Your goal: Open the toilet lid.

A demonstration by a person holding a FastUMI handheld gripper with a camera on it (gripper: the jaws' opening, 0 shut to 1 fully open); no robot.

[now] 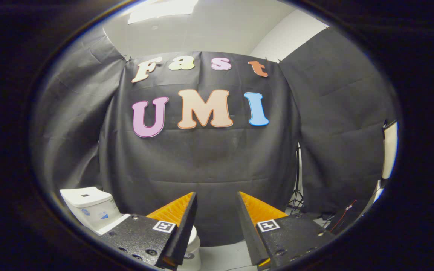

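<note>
Down at the bottom of my gripper view, the gripper (217, 210) sits released, its two fingers (183, 226) spread well apart with nothing between them, aimed at the dark cloth booth wall (202, 169). Off to my left and below the left finger I can see the white ceramic toilet (92, 210): its square cistern stands near the wall, and a rounded bit of the bowel end peeks out just beside the left finger's tip. That finger hides the white toilet lid (193, 235) mostly, so I cannot tell how it lies. Beyond the right finger, a black tripod stand (296, 195) rises against the wall.
</note>
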